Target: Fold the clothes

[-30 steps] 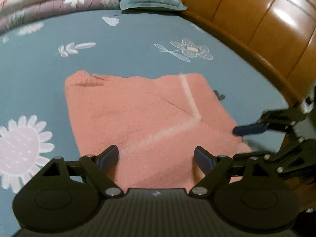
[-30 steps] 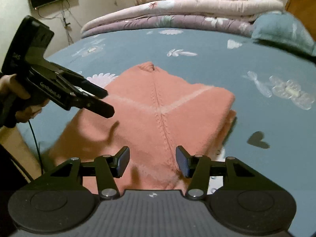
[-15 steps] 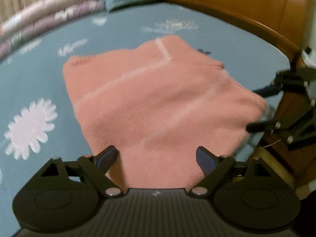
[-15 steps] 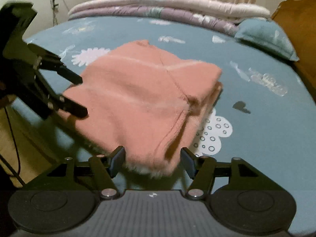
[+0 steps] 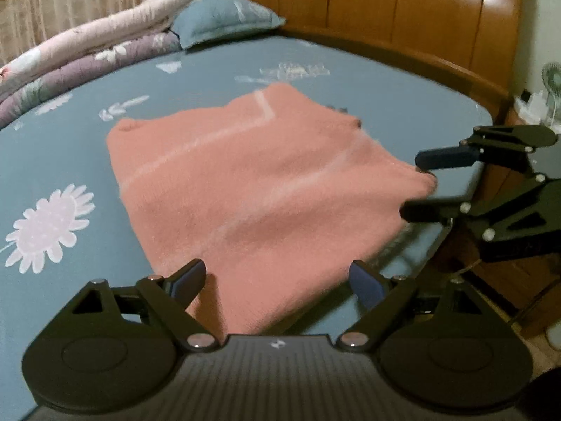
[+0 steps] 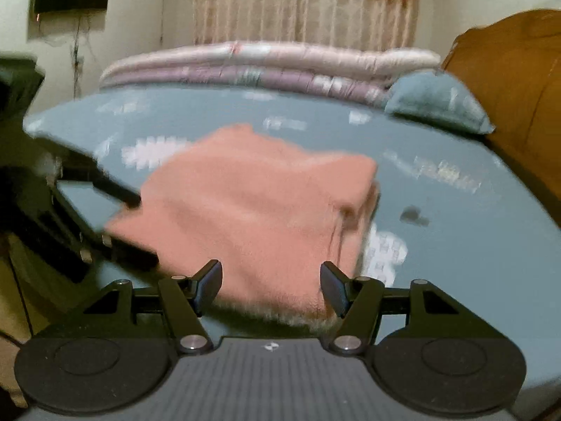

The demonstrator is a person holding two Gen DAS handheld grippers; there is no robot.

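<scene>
- Sweater, salmon pink with pale stripes, lies folded on the blue flowered sheet, near the bed's corner.
- Left gripper: jaws wide apart, holding nothing; sweater's near edge sits between the fingers.
- Right gripper: jaws wide, empty; the sweater's fringed edge lies between them.
- Seen from the left, the right fingers bracket the sweater's corner, not closed.
- Pillow and rolled quilts by the wooden headboard.
- Right view is blurred.

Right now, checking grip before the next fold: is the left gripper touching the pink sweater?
Cannot tell. Left gripper is open around the pink sweater edge; neither view shows contact or gap plainly.
</scene>
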